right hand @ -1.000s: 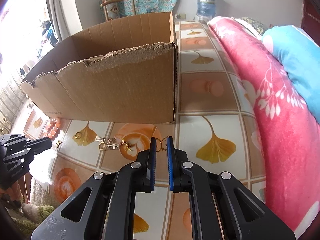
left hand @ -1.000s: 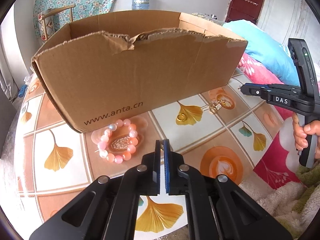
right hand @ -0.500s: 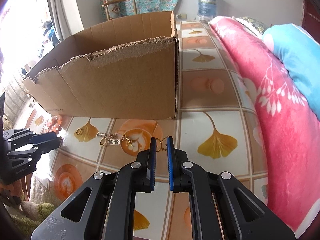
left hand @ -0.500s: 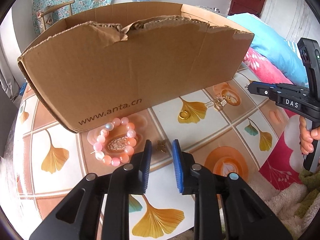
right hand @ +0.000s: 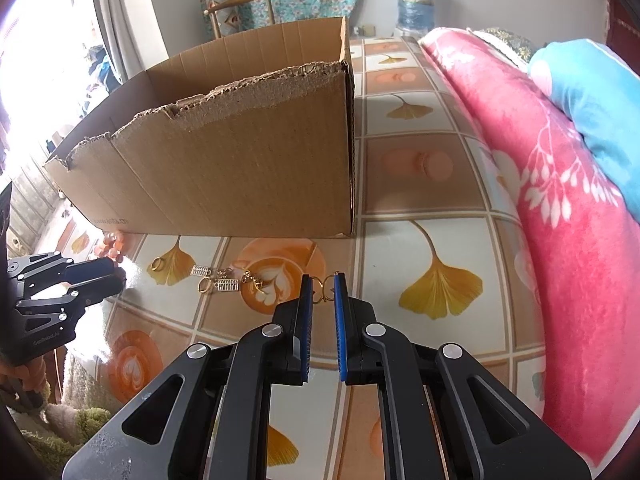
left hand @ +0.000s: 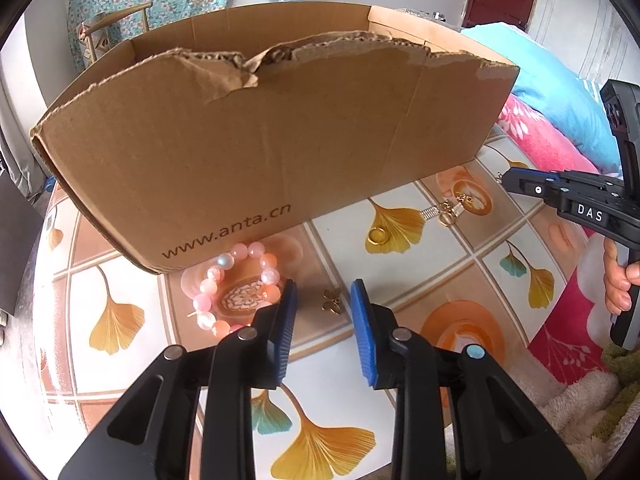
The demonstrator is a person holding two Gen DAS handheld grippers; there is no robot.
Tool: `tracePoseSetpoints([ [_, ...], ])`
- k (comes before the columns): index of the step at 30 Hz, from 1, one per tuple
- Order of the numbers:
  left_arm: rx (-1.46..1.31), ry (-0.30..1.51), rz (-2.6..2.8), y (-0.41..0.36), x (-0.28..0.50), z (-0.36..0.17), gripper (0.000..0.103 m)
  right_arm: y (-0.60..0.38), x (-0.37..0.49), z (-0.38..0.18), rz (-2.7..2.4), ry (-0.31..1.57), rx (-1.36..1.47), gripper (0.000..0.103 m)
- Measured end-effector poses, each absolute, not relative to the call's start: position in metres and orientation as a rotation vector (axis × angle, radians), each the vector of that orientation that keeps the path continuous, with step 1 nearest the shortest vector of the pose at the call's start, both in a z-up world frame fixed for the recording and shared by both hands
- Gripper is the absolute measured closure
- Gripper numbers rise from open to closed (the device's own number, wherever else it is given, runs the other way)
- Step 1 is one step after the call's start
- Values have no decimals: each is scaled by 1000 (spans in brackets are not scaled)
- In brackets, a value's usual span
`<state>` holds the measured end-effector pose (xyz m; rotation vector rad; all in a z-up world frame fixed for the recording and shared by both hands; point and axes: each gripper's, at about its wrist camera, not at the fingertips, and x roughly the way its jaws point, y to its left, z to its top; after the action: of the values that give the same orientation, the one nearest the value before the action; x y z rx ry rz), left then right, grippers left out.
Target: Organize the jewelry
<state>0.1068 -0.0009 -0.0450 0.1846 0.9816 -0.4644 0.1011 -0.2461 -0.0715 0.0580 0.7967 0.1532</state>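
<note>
Between open pads (left hand: 289, 316) — butterfly charm (left hand: 333, 301)

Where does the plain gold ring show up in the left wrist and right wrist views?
Left wrist: the gold ring lies right of centre on a ginkgo-leaf tile, in front of the cardboard box.
Right wrist: the ring lies left of centre, again on a leaf tile.
Shared landmark: the cardboard box, just behind it in both.

Tools: black bodies, blue ribbed pads (left hand: 289, 316). Box (left hand: 280, 152) plain brown cardboard, dark "www.anta.cn" print. Bracelet (left hand: 236, 288) pink/peach beads. Ring (left hand: 378, 236) gold. Surface (left hand: 460, 272): white/tan squares, yellow ginkgo leaves, orange latte-art cups. Blanket (right hand: 560, 220) pink, white sprigs.
</note>
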Motion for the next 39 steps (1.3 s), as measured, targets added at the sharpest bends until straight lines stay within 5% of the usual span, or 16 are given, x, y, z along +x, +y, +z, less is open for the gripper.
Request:
tracePoseSetpoints([
  [12, 294, 971, -488, -18, 105, -47, 95, -248, 105, -73, 158, 797, 72, 95],
  [29, 267, 906, -502, -4, 93, -33, 97, -243, 82, -55, 147, 739, 53, 95],
  [39, 185, 714, -558, 18, 72, 59, 97, -236, 59, 13, 248, 587, 57, 95],
])
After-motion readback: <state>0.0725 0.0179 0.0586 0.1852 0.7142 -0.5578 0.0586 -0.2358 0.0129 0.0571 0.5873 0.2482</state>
